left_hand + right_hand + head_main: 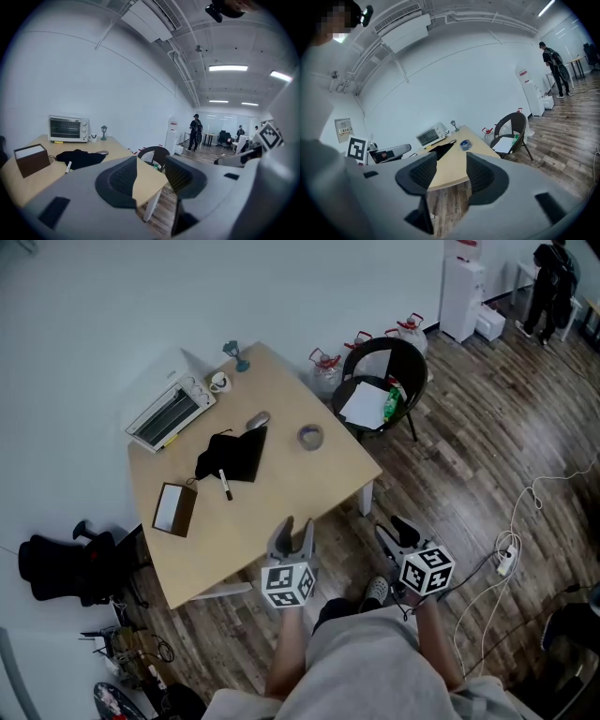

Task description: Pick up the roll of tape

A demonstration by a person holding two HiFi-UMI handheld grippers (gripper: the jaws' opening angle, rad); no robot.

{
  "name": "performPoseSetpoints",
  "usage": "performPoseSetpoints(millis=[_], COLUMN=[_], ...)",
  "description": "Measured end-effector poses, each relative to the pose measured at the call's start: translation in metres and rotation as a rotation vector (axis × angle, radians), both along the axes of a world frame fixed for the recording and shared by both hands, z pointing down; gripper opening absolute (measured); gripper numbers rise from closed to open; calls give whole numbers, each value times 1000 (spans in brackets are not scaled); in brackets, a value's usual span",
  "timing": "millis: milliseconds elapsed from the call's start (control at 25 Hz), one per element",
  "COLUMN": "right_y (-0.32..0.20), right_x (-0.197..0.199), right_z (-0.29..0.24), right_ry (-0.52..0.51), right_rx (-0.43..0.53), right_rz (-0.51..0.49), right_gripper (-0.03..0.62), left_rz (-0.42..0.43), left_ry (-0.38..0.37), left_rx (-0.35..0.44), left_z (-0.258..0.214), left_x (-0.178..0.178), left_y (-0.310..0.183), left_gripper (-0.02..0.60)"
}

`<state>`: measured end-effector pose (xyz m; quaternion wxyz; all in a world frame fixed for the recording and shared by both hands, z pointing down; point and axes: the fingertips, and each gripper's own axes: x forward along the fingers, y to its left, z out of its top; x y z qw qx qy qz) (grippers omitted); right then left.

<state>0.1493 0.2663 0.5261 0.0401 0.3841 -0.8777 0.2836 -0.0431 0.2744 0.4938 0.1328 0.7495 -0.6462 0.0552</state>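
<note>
Left gripper (pixel 292 524) and right gripper (pixel 394 529) gape (both empty).

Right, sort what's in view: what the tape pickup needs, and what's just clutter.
For the job: roll of tape; left gripper and right gripper, both open and empty.
Just lying about: toaster oven, black cloth, marker, brown box, mug.

Pale wooden table (pixel 309 488), its near edge close to the claw.
Ahead and to the left of the left gripper (pixel 293 526) lie a brown box (pixel 174 509), a marker (pixel 225 486) and a black cloth (pixel 232 456). Farther off stand a toaster oven (pixel 169 412), a mug (pixel 219 382) and a small lamp (pixel 236 354). The roll of tape (pixel 310 437) lies well ahead, slightly right.
</note>
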Motion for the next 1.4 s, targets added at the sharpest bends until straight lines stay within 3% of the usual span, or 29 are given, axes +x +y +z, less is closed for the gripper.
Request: performPoseSetpoints(millis=[480,640,880,1400], right_y=[-9,-24,-56,-164], right_x=[-4,2,-4,-37], right_z=[29,37,22,30], right_ry=[-14,1,0,18], right_rx=[-81,-67,-7,-40], right_rz=[-83,-84,-109,-149], right_gripper=[204,244,285,278], left_rz=[-85,-92,-87,-97], left_ry=[43,46,54,75], left_rx=[-60,-72,-63,-91], left_z=[25,34,30,39], left_x=[-20,-25,-30,-55], left_y=[4,-6,-43,-150], left_gripper=[166,166,166,166])
